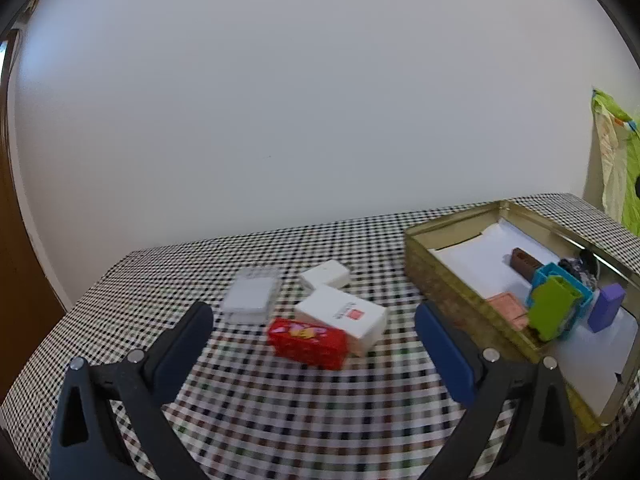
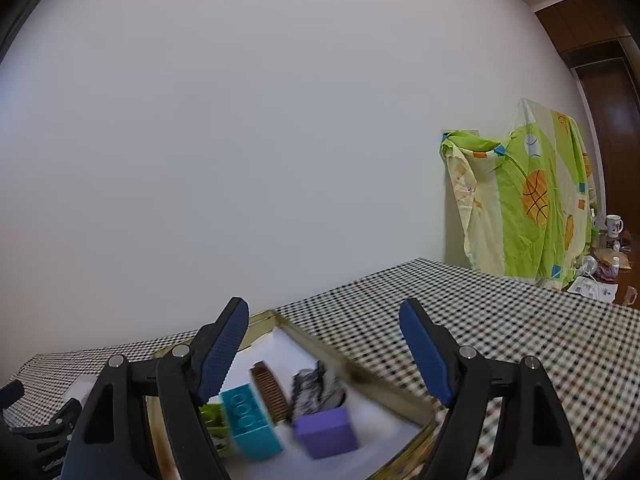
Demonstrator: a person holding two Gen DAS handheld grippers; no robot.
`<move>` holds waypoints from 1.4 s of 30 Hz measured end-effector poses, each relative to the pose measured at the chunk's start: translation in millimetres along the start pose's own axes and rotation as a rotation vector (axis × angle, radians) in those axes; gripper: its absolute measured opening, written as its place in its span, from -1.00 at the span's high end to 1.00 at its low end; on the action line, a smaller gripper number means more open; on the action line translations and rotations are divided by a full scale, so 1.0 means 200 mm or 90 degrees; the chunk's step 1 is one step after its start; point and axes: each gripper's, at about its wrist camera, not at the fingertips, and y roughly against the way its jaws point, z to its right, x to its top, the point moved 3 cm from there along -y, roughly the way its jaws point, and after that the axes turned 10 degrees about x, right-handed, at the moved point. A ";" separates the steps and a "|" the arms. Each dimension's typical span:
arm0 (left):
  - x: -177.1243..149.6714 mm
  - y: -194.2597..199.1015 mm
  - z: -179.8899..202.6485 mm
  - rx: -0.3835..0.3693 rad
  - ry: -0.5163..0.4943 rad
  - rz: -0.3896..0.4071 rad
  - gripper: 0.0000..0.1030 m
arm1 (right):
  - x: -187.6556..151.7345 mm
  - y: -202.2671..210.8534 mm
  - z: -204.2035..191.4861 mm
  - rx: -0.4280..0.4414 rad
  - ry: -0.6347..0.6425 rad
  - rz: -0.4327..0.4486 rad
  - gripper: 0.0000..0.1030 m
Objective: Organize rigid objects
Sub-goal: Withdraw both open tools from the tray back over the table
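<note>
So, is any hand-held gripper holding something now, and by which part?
Nothing is held. The left hand-held gripper and the right hand-held gripper are both open and empty.

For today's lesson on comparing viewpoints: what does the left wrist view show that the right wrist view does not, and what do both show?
Only the left wrist view shows the red box, the white box behind it, a clear case and a small white box on the table.

Only the right wrist view shows the green patterned cloth and a mug.

Both show the gold tin, with its teal brick, purple block and brown piece.
</note>
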 end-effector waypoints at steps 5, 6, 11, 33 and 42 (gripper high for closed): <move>-0.01 -0.06 -0.10 0.006 0.013 -0.010 -0.99 | -0.05 -0.03 -0.18 0.037 0.012 -0.025 -0.55; -0.01 -0.07 -0.12 0.007 0.016 -0.011 -0.99 | -0.06 -0.03 -0.22 0.045 0.017 -0.028 -0.55; -0.01 -0.12 -0.25 0.021 0.019 -0.018 -0.98 | -0.11 -0.06 -0.39 0.083 0.032 -0.053 -0.55; -0.01 -0.57 -0.64 0.086 0.116 -0.114 -0.98 | -0.31 -0.29 -0.94 0.229 0.159 -0.176 -0.55; -0.02 -0.64 -0.68 0.093 0.130 -0.138 -0.98 | -0.40 -0.41 -1.01 0.273 0.154 -0.280 -0.55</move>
